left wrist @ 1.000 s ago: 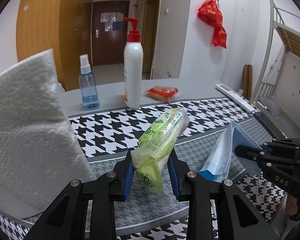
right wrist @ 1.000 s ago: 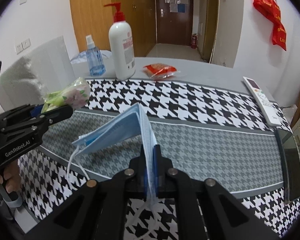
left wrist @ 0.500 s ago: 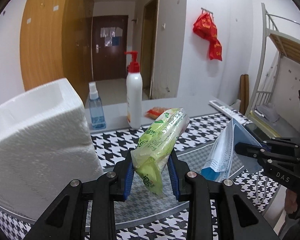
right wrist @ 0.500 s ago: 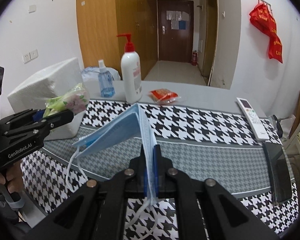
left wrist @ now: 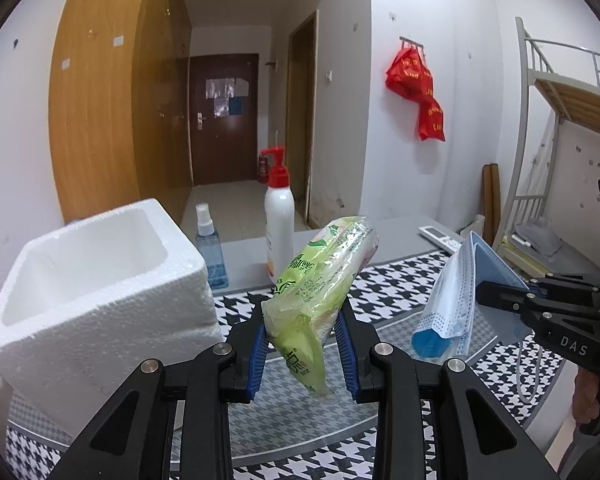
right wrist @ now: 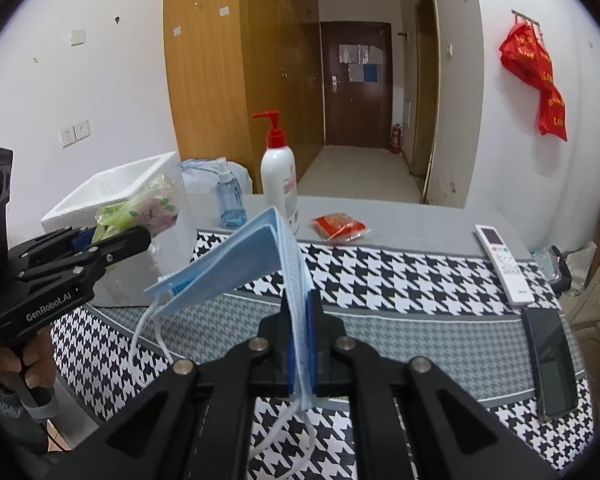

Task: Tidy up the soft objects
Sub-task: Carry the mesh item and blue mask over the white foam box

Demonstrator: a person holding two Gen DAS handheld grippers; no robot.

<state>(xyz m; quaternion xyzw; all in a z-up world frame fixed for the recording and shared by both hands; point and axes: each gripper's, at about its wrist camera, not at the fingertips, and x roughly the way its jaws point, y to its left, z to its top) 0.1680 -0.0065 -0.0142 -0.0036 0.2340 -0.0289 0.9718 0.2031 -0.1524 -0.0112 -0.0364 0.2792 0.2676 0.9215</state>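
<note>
My left gripper (left wrist: 302, 350) is shut on a green tissue pack (left wrist: 316, 292), which sticks up and forward between the blue pads, lifted above the table. The same pack (right wrist: 140, 208) shows at the left of the right wrist view, held by the left gripper (right wrist: 112, 242) in front of the white foam box (right wrist: 116, 188). My right gripper (right wrist: 300, 344) is shut on a stack of blue face masks (right wrist: 236, 264), whose ear loops hang down. That stack (left wrist: 456, 292) appears at the right of the left wrist view. The open foam box (left wrist: 92, 280) stands close to the left of the pack.
On the houndstooth cloth (right wrist: 400, 276) and grey table behind it stand a white pump bottle (right wrist: 278, 180), a blue spray bottle (right wrist: 230, 200), a red snack packet (right wrist: 340, 228), a white remote (right wrist: 504, 264) and a dark phone (right wrist: 548, 360). A hand (right wrist: 36, 364) holds the left gripper's handle.
Both grippers have risen with their loads still held. The view now looks down into the foam box, and the table lies lower in both views.
</note>
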